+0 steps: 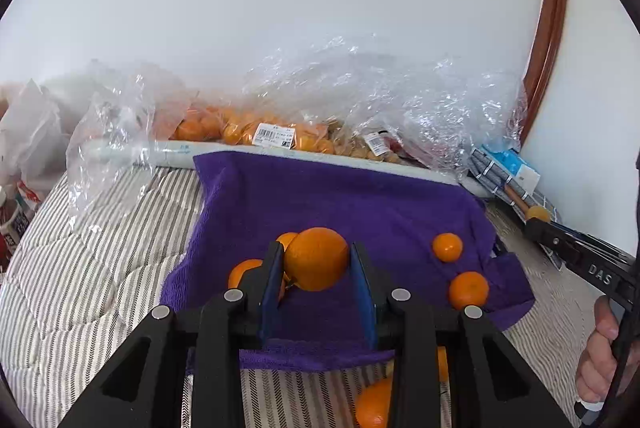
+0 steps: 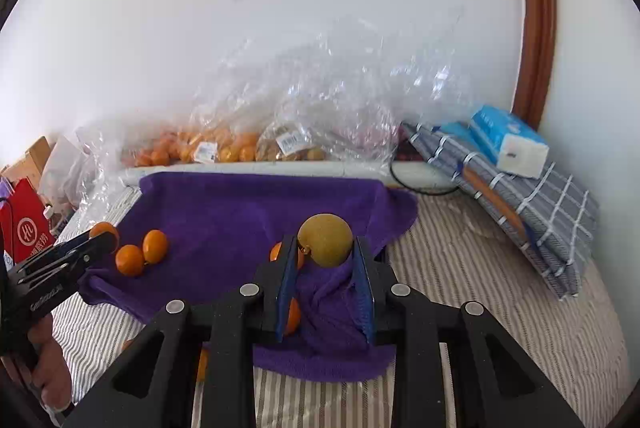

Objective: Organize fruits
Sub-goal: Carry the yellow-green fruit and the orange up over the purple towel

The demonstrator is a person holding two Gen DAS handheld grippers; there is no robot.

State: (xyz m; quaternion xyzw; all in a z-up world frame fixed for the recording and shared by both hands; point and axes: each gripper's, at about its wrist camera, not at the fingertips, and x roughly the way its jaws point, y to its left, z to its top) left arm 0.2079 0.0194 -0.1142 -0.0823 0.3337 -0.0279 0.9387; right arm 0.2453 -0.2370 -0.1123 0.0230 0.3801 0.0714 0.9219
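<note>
A purple towel (image 1: 360, 204) lies on the striped bed, also in the right wrist view (image 2: 240, 212). My left gripper (image 1: 316, 260) is shut on a large orange (image 1: 318, 258) just above the towel. Small oranges lie around it: two at the right (image 1: 447, 247) (image 1: 468, 290), others behind the left finger (image 1: 242, 270). My right gripper (image 2: 325, 248) is shut on a yellow-brown pear (image 2: 326, 239) above the towel's right part. Oranges (image 2: 130, 260) (image 2: 155, 246) lie on the towel's left. The left gripper shows at the left of the right wrist view (image 2: 100, 240).
Clear plastic bags of oranges (image 1: 256, 132) and other fruit (image 2: 288, 144) lie along the wall behind a white tube (image 1: 168, 150). A folded checked cloth (image 2: 532, 200) with a tissue pack (image 2: 508, 140) sits right. A red bag (image 2: 24, 228) stands left. Oranges (image 1: 376, 404) lie off the towel's front edge.
</note>
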